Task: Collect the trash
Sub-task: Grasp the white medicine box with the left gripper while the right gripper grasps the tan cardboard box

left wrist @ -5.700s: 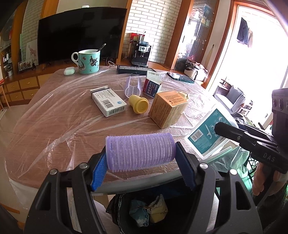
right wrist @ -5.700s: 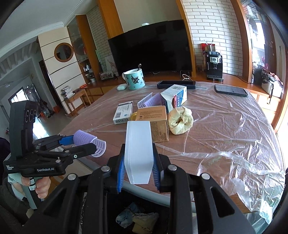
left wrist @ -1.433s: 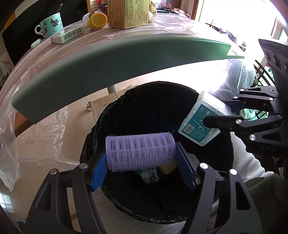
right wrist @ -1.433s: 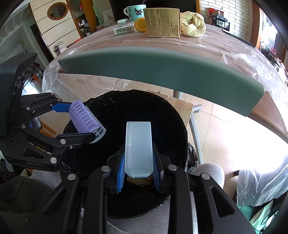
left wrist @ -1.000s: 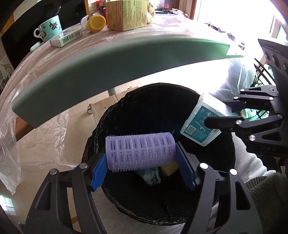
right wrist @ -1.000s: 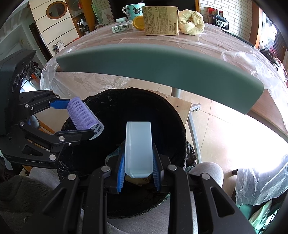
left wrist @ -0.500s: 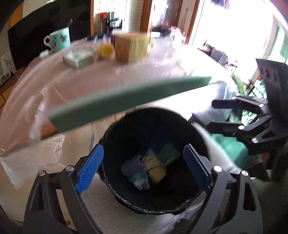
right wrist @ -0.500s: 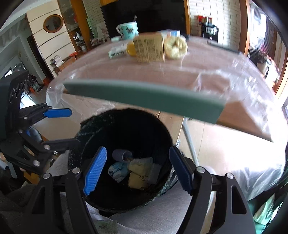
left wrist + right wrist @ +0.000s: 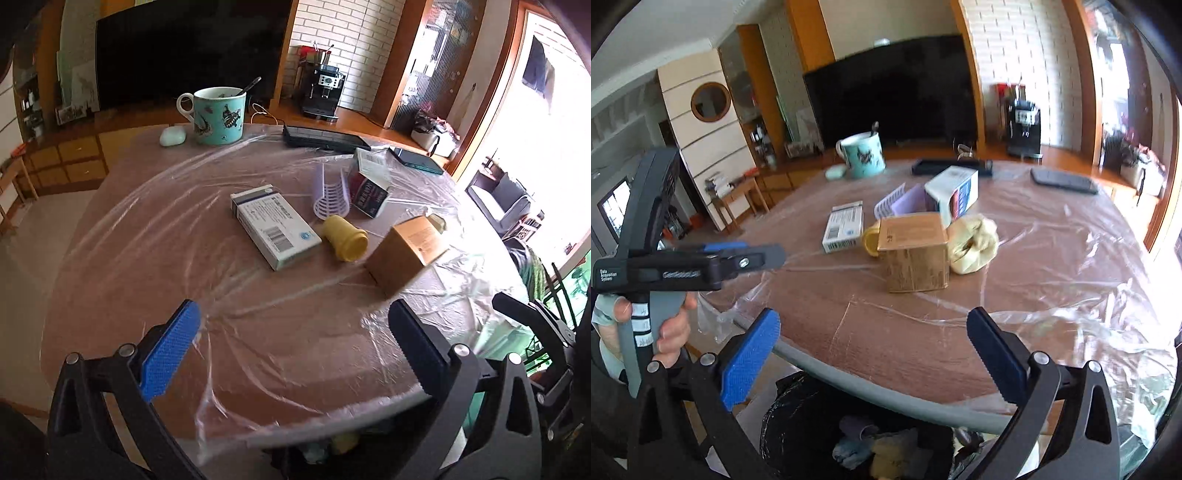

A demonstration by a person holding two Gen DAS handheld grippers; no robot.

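Left claw [image 9: 295, 343] and right claw [image 9: 873, 354]: jaws just spread wide, nothing between. Bin [image 9: 798, 424] below them: several discards inside. Outstanding, ahead on table [image 9: 155, 266]: white box [image 9: 275, 230], yellow cup [image 9: 345, 238], brown carton [image 9: 914, 251], crumpled wad [image 9: 973, 240].

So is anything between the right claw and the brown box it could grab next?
Nothing visible. The right claw is open and empty, and only plastic-covered table lies between it and the brown box. The yellow cup and crumpled yellow wad flank the box without blocking it.
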